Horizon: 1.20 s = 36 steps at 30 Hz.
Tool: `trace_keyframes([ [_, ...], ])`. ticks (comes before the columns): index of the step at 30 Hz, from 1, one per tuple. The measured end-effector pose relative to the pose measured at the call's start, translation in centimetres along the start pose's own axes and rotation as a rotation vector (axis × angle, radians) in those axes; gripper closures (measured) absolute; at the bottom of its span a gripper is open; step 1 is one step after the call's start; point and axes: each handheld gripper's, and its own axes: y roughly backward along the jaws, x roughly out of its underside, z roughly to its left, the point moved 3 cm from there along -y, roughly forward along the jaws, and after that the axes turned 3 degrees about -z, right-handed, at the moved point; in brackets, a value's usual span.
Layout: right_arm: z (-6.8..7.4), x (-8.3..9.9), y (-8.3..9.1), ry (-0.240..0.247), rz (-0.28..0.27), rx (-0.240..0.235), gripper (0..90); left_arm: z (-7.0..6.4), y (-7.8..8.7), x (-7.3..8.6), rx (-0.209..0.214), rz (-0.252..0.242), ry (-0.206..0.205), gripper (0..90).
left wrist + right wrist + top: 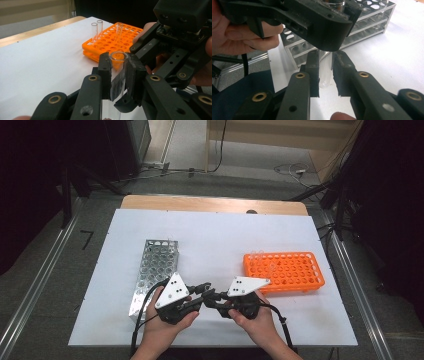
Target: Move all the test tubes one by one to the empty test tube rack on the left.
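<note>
A clear glass test tube [117, 56] stands upright between my two grippers, above the table's front middle. My left gripper [204, 289] [117, 63] is shut on its upper part, just below the open rim. From the opposite side my right gripper [214, 299] [325, 61] holds the test tube [325, 80] lower down. Its jaws stand a tube's width apart, pressed on both sides, with the rounded bottom showing between them. The orange rack [285, 271] [106, 46] lies to the right and holds three tubes [100, 27]. The metal rack [155, 270] [367, 23] lies to the left.
A white sheet [215, 235] covers the table, with a wooden edge [215, 204] at the far side. Both hands rest close to the table's front edge. Cables [142, 320] trail from the grippers toward the person. Bare sheet lies between the two racks.
</note>
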Motion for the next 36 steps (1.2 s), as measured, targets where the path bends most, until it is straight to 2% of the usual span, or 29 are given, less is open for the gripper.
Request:
trace_keyframes([
  [2,0.0,-0.1,0.2,-0.001,-0.007,-0.017,59.1,0.2,0.1,0.0,-0.006,0.000,0.001,76.3],
  [5,-0.1,-0.2,0.8,-0.002,-0.031,-0.029,35.6,0.5,0.4,-0.1,-0.015,-0.006,0.011,76.3],
  [9,-0.4,-0.3,1.7,0.006,-0.052,-0.033,9.4,1.1,0.9,-0.3,-0.039,-0.012,0.013,76.3],
  [11,-0.6,-0.2,2.2,0.003,-0.051,-0.034,0.2,1.5,1.3,-0.4,-0.056,-0.013,0.016,76.3],
  [18,-2.1,0.4,4.5,-0.042,-0.102,0.021,0.0,3.1,2.2,-0.9,-0.100,-0.031,0.038,76.3],
  [22,-2.9,1.0,5.8,-0.046,-0.114,0.069,0.0,4.1,2.7,-1.3,-0.123,-0.043,0.043,76.3],
  [36,-5.1,3.6,10.4,-0.101,-0.139,0.171,0.0,7.7,3.6,-2.7,-0.199,-0.068,0.072,76.3],
])
